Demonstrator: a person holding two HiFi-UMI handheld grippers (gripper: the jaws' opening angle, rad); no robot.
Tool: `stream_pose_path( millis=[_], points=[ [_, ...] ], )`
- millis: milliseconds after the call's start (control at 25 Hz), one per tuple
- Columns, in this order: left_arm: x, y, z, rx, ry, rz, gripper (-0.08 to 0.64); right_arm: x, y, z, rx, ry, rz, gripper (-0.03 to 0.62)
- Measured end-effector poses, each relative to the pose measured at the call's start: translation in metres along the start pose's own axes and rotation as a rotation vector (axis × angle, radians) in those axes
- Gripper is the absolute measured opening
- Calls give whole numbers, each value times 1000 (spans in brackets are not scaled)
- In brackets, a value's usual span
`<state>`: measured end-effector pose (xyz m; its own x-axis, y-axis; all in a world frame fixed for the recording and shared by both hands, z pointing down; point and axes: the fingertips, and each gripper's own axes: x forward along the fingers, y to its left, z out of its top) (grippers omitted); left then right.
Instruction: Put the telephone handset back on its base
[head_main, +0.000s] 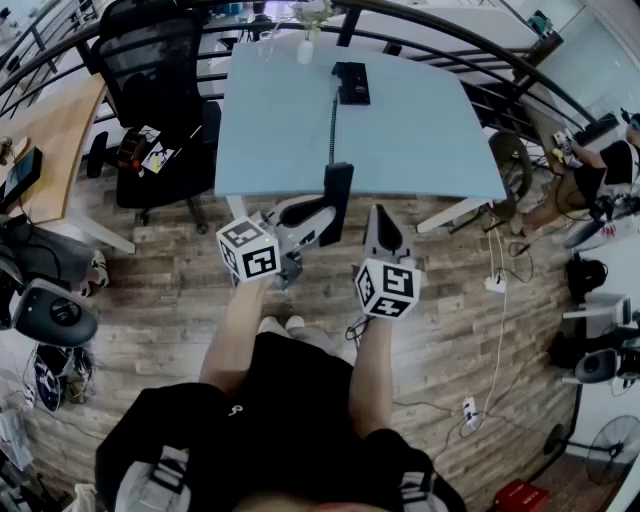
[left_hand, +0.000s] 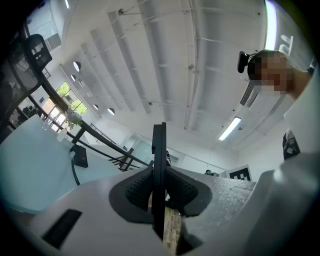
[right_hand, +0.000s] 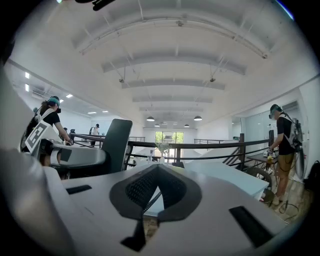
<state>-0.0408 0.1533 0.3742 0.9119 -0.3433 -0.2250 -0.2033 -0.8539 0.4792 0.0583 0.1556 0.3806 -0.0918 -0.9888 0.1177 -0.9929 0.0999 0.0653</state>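
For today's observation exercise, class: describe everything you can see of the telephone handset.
The telephone handset is a slim, black, plastic-looking bar, seen edge-on as a thin strip in the left gripper view. The left gripper clamps it between its ribbed pads, holding it roughly upright in the air at the near edge of the light blue table. It is off its black base, to which a dark coiled cord runs across the tabletop. Nothing else touches it.
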Motion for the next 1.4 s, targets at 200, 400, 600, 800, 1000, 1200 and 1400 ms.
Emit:
stream_pose_path(
  millis=[200, 400, 600, 800, 1000, 1200, 1400],
  points=[
    [6, -4, -3, 5, -1, 14, 72, -2, -8, 4, 10, -21, 5, -6],
    [10, 0, -4, 21, 7, 54, 72, 0, -12, 7, 16, -39, 13, -6],
    [17, 1, -1, 39, 8, 76, 72, 3, -21, 12, 18, -52, 18, -6],
    [26, -1, 6, 53, -6, 85, 72, 10, -26, 25, 13, -82, 61, -6],
    [23, 4, 10, 39, -40, 113, 72, 17, -21, 26, 29, -97, 126, -6],
    [32, 16, 3, 22, -43, 141, 72, 28, -34, 11, 29, -65, 134, -6],
    [44, 12, 1, 22, -45, 141, 72, 30, -53, 18, 57, -88, 129, -6]
  ],
)
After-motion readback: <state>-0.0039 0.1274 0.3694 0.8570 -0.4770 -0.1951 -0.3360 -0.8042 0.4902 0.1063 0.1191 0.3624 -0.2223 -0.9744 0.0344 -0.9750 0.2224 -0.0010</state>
